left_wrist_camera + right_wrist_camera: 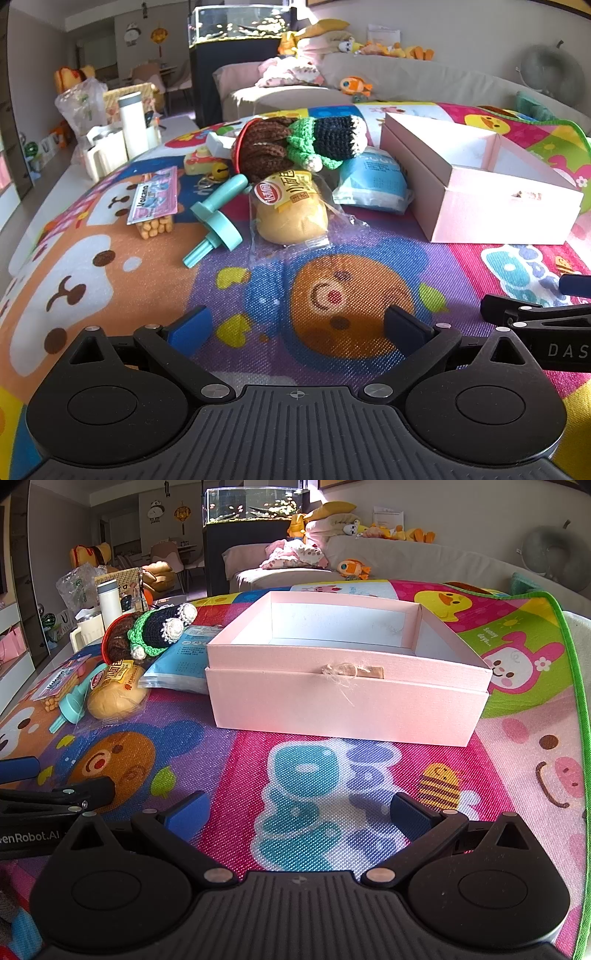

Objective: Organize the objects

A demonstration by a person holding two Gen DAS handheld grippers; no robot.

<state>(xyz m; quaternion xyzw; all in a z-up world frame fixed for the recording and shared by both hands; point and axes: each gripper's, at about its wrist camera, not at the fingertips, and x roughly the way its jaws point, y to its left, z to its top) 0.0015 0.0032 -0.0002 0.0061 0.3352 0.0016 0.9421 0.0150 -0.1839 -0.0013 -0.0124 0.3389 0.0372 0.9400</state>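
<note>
Nearest, the left tool (295, 328) hangs with jaws apart and empty over the mat (110, 280), aimed at the bun (291, 218), toy (216, 219) and doll (299, 146) heaped left of the box (480, 195). From the right view, the right tool (297, 812), also apart and empty, faces the open box (347, 701), likely meant to receive the clutter

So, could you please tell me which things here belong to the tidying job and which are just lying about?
Job:
pink box
crochet doll
bun packet
blue pouch
teal toy
snack pack

Lying about:
white flask
sofa
fish tank
</note>
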